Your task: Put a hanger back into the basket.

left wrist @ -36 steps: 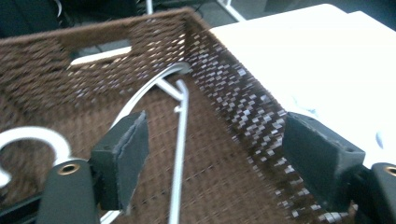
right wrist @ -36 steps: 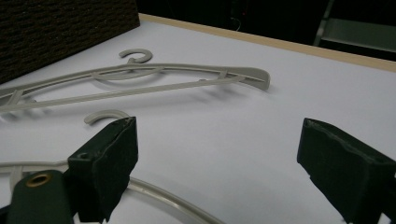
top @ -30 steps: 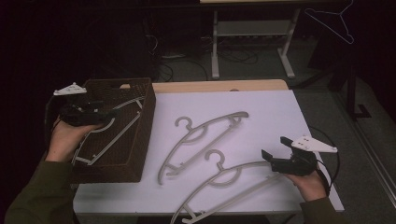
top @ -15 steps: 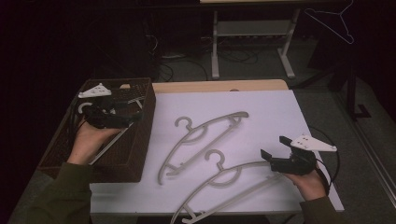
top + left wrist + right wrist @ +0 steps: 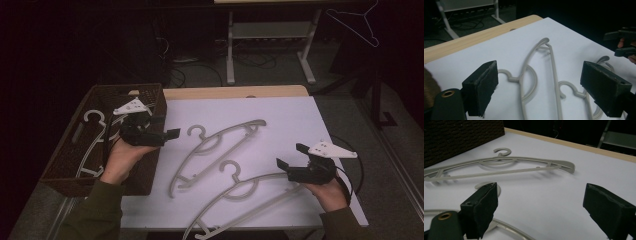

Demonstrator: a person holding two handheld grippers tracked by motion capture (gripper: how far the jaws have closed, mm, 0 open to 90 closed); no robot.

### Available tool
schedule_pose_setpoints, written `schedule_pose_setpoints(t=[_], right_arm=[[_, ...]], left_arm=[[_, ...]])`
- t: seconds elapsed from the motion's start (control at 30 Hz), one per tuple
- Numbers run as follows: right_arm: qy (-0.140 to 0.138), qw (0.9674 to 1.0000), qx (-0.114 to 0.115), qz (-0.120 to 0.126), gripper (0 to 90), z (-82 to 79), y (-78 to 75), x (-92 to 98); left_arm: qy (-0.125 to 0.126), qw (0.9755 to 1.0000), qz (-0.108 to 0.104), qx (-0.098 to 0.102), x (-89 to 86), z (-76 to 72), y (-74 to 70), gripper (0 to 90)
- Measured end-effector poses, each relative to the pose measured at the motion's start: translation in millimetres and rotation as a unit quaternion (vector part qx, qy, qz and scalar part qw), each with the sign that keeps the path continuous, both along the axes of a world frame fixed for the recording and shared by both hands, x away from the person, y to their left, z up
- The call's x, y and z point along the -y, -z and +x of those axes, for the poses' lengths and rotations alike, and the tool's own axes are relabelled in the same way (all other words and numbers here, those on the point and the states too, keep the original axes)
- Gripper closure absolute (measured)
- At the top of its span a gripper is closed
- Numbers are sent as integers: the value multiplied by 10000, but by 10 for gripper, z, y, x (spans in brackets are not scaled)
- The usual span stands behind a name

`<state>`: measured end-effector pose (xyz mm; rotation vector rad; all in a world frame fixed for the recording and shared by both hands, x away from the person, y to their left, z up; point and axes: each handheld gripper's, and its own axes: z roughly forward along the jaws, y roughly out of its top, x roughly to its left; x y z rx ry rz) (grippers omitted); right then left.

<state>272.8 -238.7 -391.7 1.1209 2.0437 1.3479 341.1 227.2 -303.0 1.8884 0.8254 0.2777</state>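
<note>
Left tongs [image 5: 170,127] have crossed from basket [image 5: 75,150] toward hangers [image 5: 215,142], gaping empty; right tongs [image 5: 290,156] unmoved, open.

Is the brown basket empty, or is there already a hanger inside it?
Not empty. In the high view, the basket holds at least one pale hanger: its hook and frame lie inside the woven walls; two more hangers lie on the table.

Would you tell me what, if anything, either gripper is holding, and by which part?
Nothing is held: the left gripper and right gripper both have open, empty jaws above the hangers.
</note>
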Motion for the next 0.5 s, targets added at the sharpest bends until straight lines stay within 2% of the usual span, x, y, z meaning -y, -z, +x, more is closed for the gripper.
schedule_pose_setpoints(t=[0.17,0.33,0.4,0.5], right_arm=[[-32,10000,-9,-18,122,7,10,-9],[-38,10000,-15,-25,123,-2,13,-14],[-53,10000,-20,-30,123,3,21,-9],[-52,10000,-26,-30,123,6,26,-10]], left_arm=[[68,10000,-17,-3,140,-15,73,144],[60,9999,-132,-29,272,-18,235,145],[102,9999,-45,-109,332,-5,319,146],[122,9998,-34,-152,379,-3,393,146]])
